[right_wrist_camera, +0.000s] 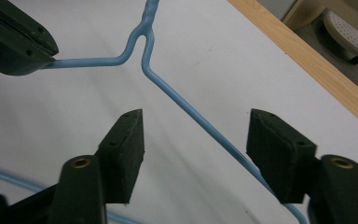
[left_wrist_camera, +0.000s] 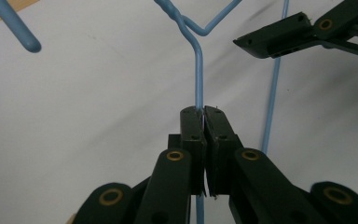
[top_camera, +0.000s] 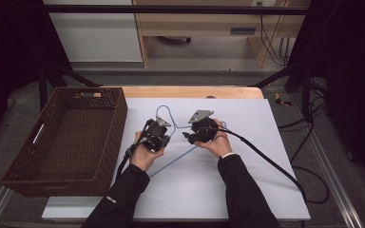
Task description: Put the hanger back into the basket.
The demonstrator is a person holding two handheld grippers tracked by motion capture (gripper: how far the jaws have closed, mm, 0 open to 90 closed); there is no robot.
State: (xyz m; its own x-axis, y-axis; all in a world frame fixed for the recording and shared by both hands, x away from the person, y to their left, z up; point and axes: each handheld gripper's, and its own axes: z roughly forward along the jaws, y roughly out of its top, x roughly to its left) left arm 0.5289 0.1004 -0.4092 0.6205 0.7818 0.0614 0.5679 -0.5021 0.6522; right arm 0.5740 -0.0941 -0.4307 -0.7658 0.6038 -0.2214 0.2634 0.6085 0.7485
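A blue wire hanger [top_camera: 173, 162] lies on the white board [top_camera: 247, 180], its hook pointing away from me. My left gripper [top_camera: 158, 133] is shut on one shoulder wire of the hanger [left_wrist_camera: 198, 70], just below the twisted neck; in the left gripper view the pads [left_wrist_camera: 192, 126] pinch the wire. My right gripper [top_camera: 193, 134] is open beside it. In the right gripper view [right_wrist_camera: 196, 135] the other shoulder wire of the hanger [right_wrist_camera: 186, 107] runs between the two spread pads without touching either.
A brown wicker basket [top_camera: 119, 118] stands empty at the board's left edge. The board rests on a wooden table [top_camera: 190, 91]. Black cables [top_camera: 275, 166] trail from the grippers across the right side. The hanger's hook end [left_wrist_camera: 18, 30] hangs near the table's far edge.
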